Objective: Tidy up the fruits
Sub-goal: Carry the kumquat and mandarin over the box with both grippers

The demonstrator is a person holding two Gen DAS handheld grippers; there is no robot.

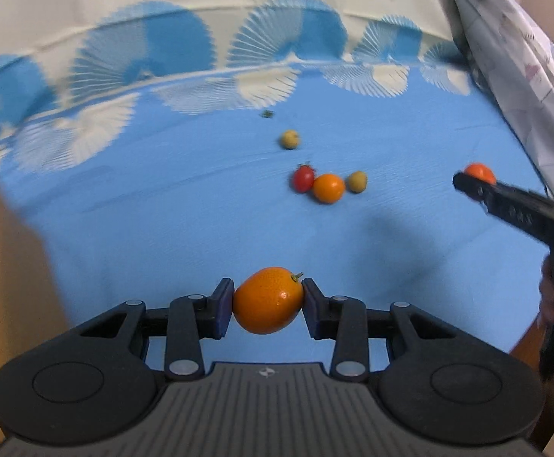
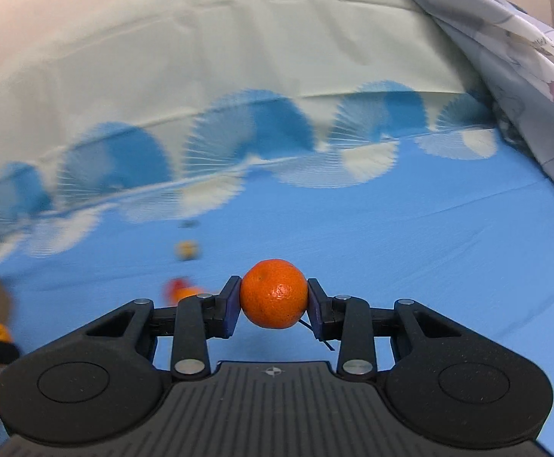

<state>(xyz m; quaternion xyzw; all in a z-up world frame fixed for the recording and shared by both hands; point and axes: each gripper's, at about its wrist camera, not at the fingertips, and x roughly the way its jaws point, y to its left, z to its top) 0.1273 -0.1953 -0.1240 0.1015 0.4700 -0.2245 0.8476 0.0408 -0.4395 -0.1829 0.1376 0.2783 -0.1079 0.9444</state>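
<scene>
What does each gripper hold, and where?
Left gripper: kumquat, pads on its two ends. Right gripper: mandarin, pads on opposite sides.

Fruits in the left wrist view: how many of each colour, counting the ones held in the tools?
Orange: 3, one in the left tool, one in the right tool, one on the blue cloth
Red: 1
Yellow-green: 2
Total: 6
</scene>
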